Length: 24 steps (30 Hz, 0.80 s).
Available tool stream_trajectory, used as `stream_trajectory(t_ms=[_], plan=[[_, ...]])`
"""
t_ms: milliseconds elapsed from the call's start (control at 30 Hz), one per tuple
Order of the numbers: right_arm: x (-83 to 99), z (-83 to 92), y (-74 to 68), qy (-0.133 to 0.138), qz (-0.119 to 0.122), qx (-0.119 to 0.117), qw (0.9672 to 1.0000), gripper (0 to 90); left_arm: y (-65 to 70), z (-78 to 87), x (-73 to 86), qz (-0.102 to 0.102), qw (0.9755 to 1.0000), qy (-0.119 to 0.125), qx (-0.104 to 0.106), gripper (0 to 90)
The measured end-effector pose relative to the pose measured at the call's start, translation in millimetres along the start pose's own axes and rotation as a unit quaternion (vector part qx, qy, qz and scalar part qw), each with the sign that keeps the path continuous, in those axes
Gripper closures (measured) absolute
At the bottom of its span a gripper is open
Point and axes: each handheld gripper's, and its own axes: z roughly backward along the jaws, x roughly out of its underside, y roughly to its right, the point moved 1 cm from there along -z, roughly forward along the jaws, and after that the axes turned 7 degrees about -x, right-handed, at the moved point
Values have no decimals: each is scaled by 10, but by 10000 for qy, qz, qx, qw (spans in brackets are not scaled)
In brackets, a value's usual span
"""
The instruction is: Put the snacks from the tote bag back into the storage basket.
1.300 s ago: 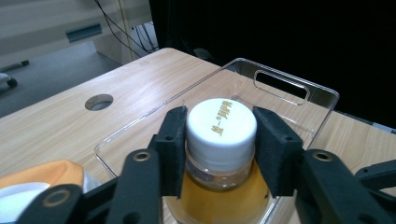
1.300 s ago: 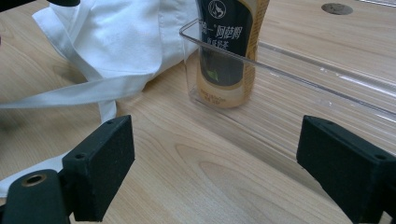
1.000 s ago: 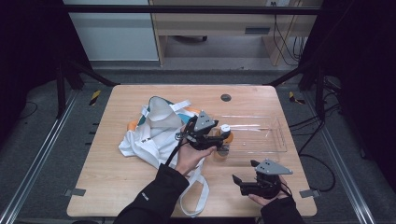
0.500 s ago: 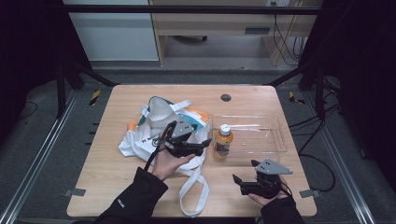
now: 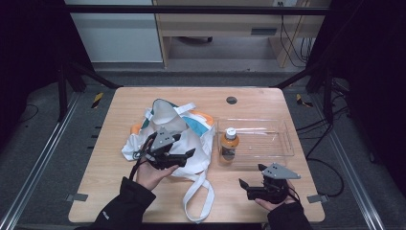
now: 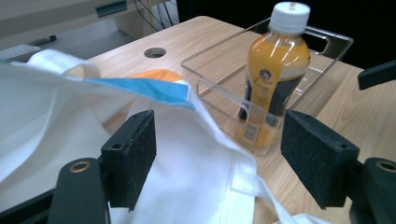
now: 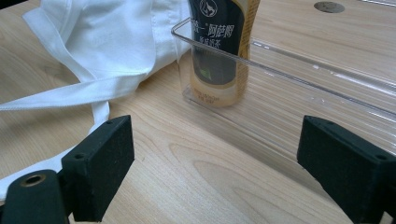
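An orange juice bottle (image 5: 229, 145) with a white cap stands upright in the left end of a clear plastic tray (image 5: 280, 128). Left of it lies a white tote bag (image 5: 167, 120) with blue and orange showing at its mouth. My left gripper (image 5: 186, 144) hovers over the bag and points toward the bottle (image 6: 273, 74). Its jaws have just been opening; they are open with nothing between them, with bag cloth (image 6: 187, 172) below. My right gripper (image 5: 250, 177) rests near the front edge, open and empty, facing the bottle (image 7: 219, 51) and the tray wall (image 7: 303, 93).
The bag's long strap (image 5: 198, 201) loops across the table toward the front edge, between my two hands. A round hole (image 5: 231, 100) sits in the tabletop behind the tray. Bare wood lies to the far left and along the back.
My left gripper has drawn back leftward from the bottle to over the bag, jaws wider apart. The bottle stays upright in the tray. The right gripper has not moved.
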Motion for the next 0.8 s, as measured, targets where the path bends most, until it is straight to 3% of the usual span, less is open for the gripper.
stream_trajectory(t_ms=[600, 800], plan=[[6, 4, 20, -11, -8, 52, 10000, 113, -270, 440, 555, 223, 9990, -154, -345, 272], [17, -11, 22, -81, 20, 81, 9999, 112, -385, 573, 734, 308, 9977, -202, -570, 270]])
